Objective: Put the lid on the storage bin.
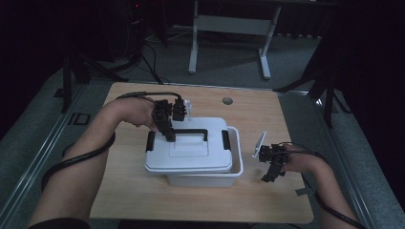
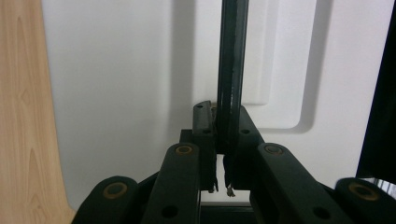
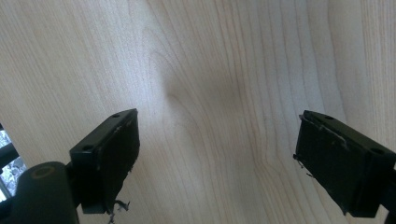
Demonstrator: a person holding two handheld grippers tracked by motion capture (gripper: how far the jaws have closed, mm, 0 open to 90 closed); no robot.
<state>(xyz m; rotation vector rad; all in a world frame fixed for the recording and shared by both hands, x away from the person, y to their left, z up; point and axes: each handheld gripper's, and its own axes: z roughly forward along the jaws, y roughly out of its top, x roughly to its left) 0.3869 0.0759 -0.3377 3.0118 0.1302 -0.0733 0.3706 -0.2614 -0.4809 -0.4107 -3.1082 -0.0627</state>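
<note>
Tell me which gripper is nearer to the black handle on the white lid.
Left. The left gripper is shut on the black handle of the lid. The right gripper hangs open over bare table, off to the box's right.

1. The white lid (image 1: 188, 150) sits askew over the white box (image 1: 203, 180), so the box's inside is hidden.
2. In the left gripper view the black handle (image 2: 231, 70) runs off the top edge, and the pads (image 2: 205, 135) clamped on it cover its lower end.
3. The right gripper (image 3: 215, 163) has both jaws cut off by the bottom edge.
4. A small round mark (image 1: 227, 100) on the wooden table (image 1: 267, 200) is too small to tell.
</note>
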